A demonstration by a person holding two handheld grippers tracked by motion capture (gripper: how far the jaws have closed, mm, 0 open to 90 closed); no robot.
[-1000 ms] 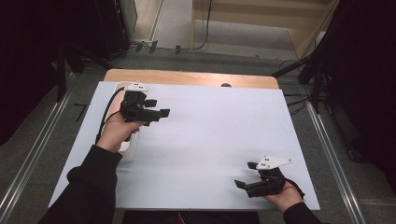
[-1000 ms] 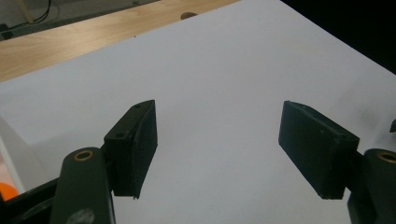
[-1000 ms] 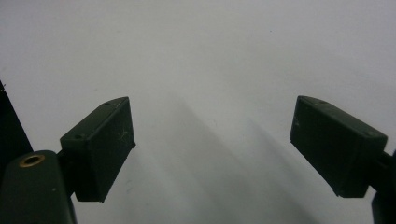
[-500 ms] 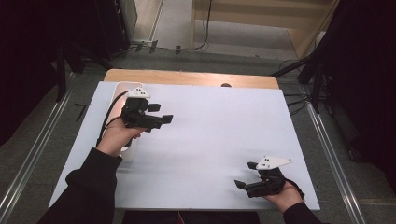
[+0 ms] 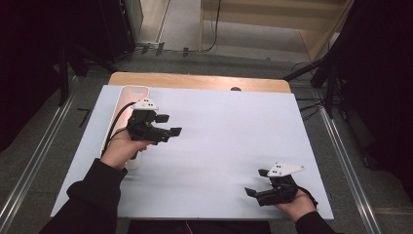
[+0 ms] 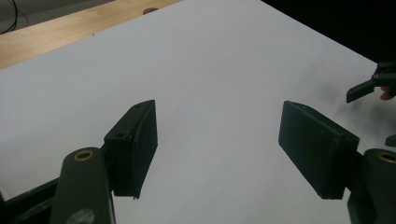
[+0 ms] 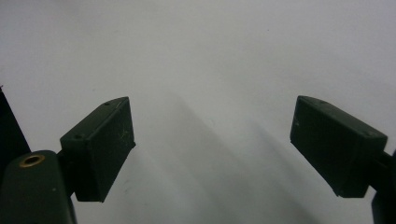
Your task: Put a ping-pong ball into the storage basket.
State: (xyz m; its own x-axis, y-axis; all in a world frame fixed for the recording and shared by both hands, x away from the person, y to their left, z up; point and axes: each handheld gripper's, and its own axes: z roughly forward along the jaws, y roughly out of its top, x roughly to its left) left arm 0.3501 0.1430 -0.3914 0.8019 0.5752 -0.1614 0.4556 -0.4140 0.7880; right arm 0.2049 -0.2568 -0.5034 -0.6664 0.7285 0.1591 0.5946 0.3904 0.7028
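Observation:
My left gripper (image 5: 169, 125) hovers over the left part of the white tabletop sheet (image 5: 224, 131), held in a hand with a dark sleeve. Its jaws stand open with nothing between them, and the left gripper view (image 6: 217, 140) shows bare white sheet in the gap. My right gripper (image 5: 256, 182) rests low near the front right edge, jaws pointing left and open. The right gripper view (image 7: 210, 144) shows empty white surface between the pads. A jaw of the right gripper (image 6: 369, 86) shows at the right edge of the left gripper view.
A white oblong object with rounded corners (image 5: 132, 92) lies along the sheet's left side, partly under the left hand and its cable. A wooden table strip (image 5: 195, 81) runs along the far edge, with a small dark hole (image 5: 235, 89). Dark stands and floor rails flank the table.
The left hand and its gripper have drifted a little to the right and toward the person. The right gripper has kept still.

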